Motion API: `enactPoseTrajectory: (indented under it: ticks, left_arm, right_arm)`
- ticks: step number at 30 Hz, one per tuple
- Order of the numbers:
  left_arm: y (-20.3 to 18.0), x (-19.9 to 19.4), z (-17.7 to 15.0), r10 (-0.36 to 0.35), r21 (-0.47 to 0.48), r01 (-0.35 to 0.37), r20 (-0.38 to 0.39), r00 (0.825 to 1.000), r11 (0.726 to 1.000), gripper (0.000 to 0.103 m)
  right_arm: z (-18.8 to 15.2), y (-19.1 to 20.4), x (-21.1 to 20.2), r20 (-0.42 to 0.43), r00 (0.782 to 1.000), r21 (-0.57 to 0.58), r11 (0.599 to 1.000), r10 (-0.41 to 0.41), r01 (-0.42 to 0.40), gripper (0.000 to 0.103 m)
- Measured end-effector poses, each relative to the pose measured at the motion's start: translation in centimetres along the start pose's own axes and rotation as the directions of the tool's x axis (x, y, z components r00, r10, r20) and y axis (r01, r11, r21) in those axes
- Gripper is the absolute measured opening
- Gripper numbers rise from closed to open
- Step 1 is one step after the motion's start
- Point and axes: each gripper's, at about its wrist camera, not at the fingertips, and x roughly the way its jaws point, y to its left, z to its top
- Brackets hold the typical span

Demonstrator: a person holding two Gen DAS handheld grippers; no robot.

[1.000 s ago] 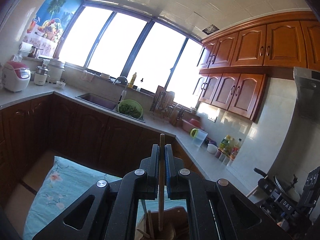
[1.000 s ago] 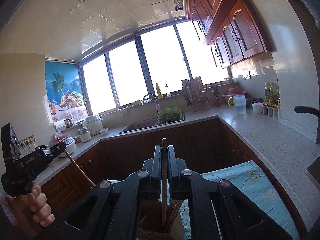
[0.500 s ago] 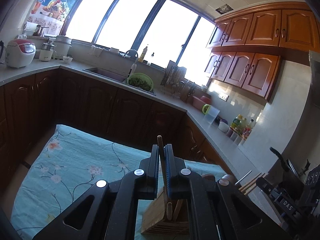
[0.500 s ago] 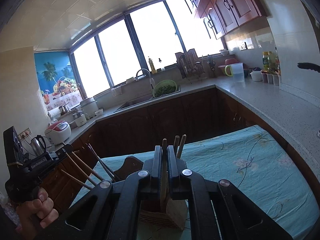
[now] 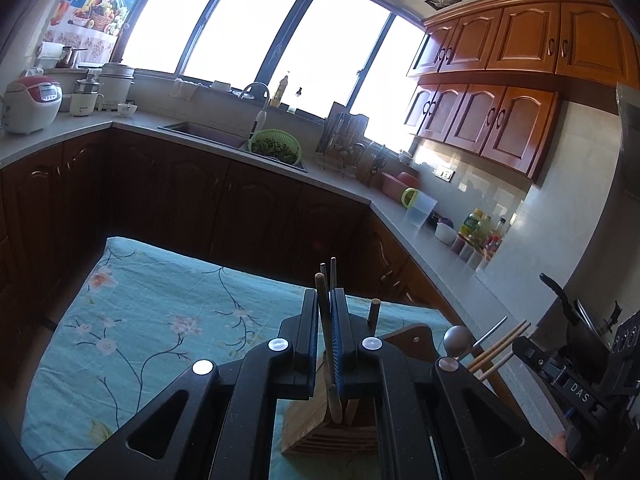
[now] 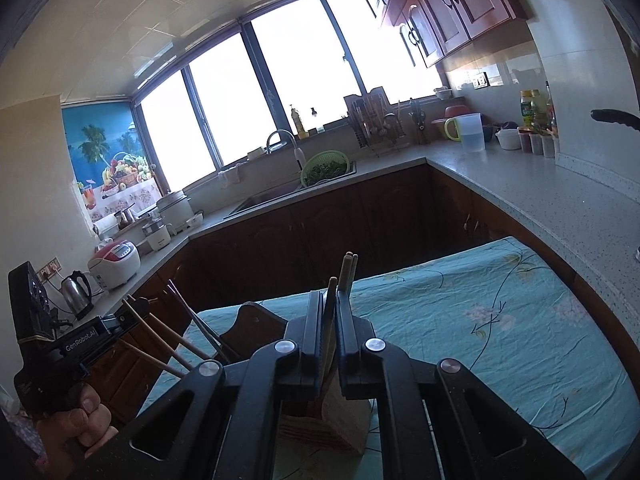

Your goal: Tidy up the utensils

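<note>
My left gripper (image 5: 328,320) is shut on a wooden chopstick (image 5: 321,288) that slants down into a light bamboo utensil holder (image 5: 308,428) just below the fingers. Other stick ends (image 5: 333,268) rise behind it. In the right wrist view, my right gripper (image 6: 330,320) is shut on another wooden chopstick (image 6: 331,292), whose lower end runs into the same holder (image 6: 344,412). Two more chopstick tips (image 6: 349,264) stand up past the fingers. The holder rests on a teal flowered tablecloth (image 6: 480,320).
A dark wooden piece (image 5: 412,332) beside the holder has several chopsticks (image 5: 500,346) and a metal utensil (image 5: 456,340) leaning out of it. A person's hand (image 6: 80,412) grips the left tool. Dark cabinets, a sink with a green colander (image 5: 275,146) and a cluttered counter ring the table.
Both grippers have sunk and tipped downward, so the table and holder now fill more of each view. The held chopsticks have gone lower into the holder. Both grips are unchanged.
</note>
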Motion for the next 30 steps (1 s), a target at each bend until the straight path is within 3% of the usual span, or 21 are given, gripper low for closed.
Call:
enactPoseTrajectory:
  ticks: [5,9,11,12,13,14,16,18,20,25,30]
  left_arm:
    - [-0.4,0.1,-0.4,0.003,0.007,-0.003,-0.015,1.000,1.000,0.005]
    - [-0.5,0.0,-0.6,0.003,-0.001,-0.003,-0.034,0.999,1.000,0.007]
    - [-0.4,-0.3,-0.4,0.005,-0.006,-0.005,-0.032,0.999,1.000,0.017]
    - [-0.4,-0.6,-0.3,0.004,-0.012,-0.004,-0.025,1.000,1.000,0.021]
    - [-0.4,-1.1,-0.2,0.002,-0.019,-0.003,-0.011,1.000,1.000,0.029]
    - [-0.4,-1.5,-0.2,-0.003,-0.023,0.004,0.003,1.000,1.000,0.038]
    - [-0.5,-2.3,-0.2,0.000,-0.020,0.000,0.027,1.000,1.000,0.045]
    - [-0.6,-3.2,-0.5,0.004,-0.018,-0.004,0.042,0.999,1.000,0.051]
    - [-0.5,-4.1,-1.1,0.014,-0.022,-0.013,0.056,0.998,1.000,0.064]
    - [0.4,-7.0,-3.9,0.037,-0.043,-0.034,0.073,0.997,0.999,0.079]
    - [1.8,-10.0,-8.2,0.058,-0.083,-0.055,0.037,0.998,0.995,0.081]
  right_arm:
    - [0.0,-0.1,0.1,-0.003,1.000,0.008,1.000,0.002,-0.002,0.006]
    - [0.1,-0.2,0.0,-0.008,1.000,0.016,1.000,0.006,-0.006,0.013]
    - [0.2,-0.3,-0.3,-0.006,1.000,0.029,1.000,0.008,-0.008,0.024]
    - [0.3,-0.5,-0.5,0.000,1.000,0.035,0.999,0.012,-0.013,0.035]
    - [0.4,-0.5,-0.9,0.010,1.000,0.039,0.999,0.016,-0.016,0.046]
    - [0.4,-0.5,-1.2,0.021,1.000,0.043,0.999,0.019,-0.020,0.050]
    - [0.7,-0.4,-2.1,0.045,0.999,0.051,0.998,0.023,-0.025,0.064]
    - [0.7,-0.4,-3.0,0.067,0.997,0.059,0.998,0.031,-0.035,0.071]
    - [0.6,-0.3,-3.8,0.087,0.995,0.061,0.997,0.038,-0.043,0.078]
    - [-1.5,-0.2,-5.5,0.088,0.995,0.064,0.996,0.050,-0.056,0.093]
    - [-5.6,0.1,-6.8,0.042,0.999,0.039,0.999,0.023,-0.025,0.095]
